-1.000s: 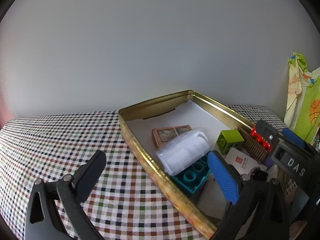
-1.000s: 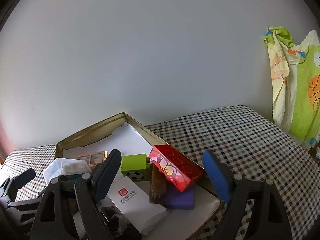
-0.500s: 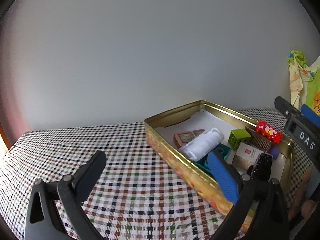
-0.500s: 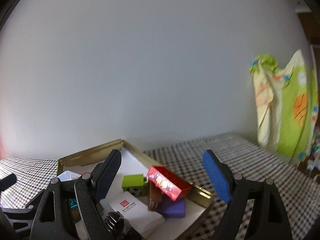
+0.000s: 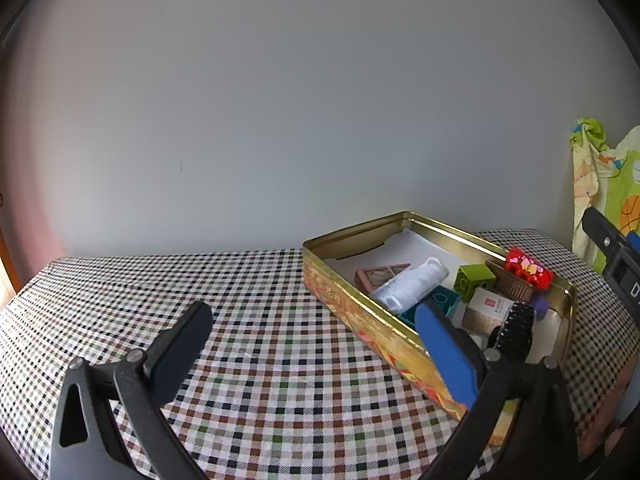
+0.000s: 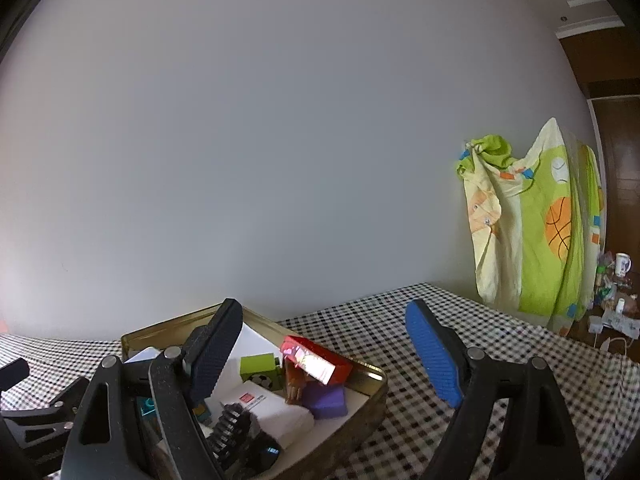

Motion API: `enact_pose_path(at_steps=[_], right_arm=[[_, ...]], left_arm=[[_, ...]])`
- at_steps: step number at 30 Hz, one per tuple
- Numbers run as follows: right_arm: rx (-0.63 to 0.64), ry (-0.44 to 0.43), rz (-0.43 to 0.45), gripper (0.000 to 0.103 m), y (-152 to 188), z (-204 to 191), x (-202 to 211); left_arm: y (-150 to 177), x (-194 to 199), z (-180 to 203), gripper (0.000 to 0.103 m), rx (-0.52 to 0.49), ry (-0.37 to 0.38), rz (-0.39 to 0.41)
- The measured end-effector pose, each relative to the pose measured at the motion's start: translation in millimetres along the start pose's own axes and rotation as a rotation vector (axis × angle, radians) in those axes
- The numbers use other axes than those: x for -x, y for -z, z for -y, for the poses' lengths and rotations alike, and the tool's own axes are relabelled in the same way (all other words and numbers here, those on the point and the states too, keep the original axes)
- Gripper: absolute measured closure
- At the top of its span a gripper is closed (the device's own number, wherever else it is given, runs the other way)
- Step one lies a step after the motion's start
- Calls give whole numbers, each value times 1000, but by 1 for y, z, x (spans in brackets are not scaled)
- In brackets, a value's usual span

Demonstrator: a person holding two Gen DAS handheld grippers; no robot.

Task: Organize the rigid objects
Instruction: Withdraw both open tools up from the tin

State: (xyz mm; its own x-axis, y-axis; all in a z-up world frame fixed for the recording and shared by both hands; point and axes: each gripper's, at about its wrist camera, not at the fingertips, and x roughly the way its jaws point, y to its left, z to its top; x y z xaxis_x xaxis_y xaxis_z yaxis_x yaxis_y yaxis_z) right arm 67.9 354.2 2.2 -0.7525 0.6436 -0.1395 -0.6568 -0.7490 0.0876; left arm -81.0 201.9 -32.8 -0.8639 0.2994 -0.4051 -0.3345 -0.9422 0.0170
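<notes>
From the left wrist camera, the left gripper (image 5: 312, 354) is wide open and holds nothing. It points down a little at the checked table (image 5: 248, 320). The gold tin box (image 5: 360, 308) sits just to its right, past the blue finger. Inside the box lie a white plastic tub (image 5: 412, 286), a green block (image 5: 474, 278), a red block (image 5: 528, 271) leaning on the far rim, a white card box (image 5: 488, 308) and a black comb (image 5: 514, 332).

From the right wrist camera, the right gripper (image 6: 324, 354) is wide open too, with nothing in it. It points almost level. The tin box (image 6: 372, 384) lies low and to its left, behind the black finger. The red block (image 6: 316, 362) rests tilted on the rim, with a purple block (image 6: 326, 400) under it.

The blocks look hard and light, so a squeeze on their flat sides should hold. The tin box looks stiff and smooth, maybe slippery. Its rim is the best place to take hold.
</notes>
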Motion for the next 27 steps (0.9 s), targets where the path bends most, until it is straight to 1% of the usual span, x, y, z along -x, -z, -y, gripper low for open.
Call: enact_pose_path(at_steps=[8, 13, 15, 17, 24, 27], right_arm=[[6, -17, 21, 17, 4, -11, 25], [34, 5, 73, 17, 6, -17, 42], [34, 5, 87, 16, 6, -18, 47], [27, 0, 87, 11, 7, -20, 51], [58, 0, 130, 11, 8, -30, 65], [63, -1, 133, 8, 8, -32, 66]], left_arm=[[4, 7, -4, 0, -7, 19, 10], [6, 12, -8, 0, -6, 25, 17], [6, 14, -9, 0, -7, 23, 18], [7, 14, -9, 0, -8, 24, 20], [7, 19, -11, 0, -13, 27, 27], [7, 20, -12, 0, -14, 29, 30]])
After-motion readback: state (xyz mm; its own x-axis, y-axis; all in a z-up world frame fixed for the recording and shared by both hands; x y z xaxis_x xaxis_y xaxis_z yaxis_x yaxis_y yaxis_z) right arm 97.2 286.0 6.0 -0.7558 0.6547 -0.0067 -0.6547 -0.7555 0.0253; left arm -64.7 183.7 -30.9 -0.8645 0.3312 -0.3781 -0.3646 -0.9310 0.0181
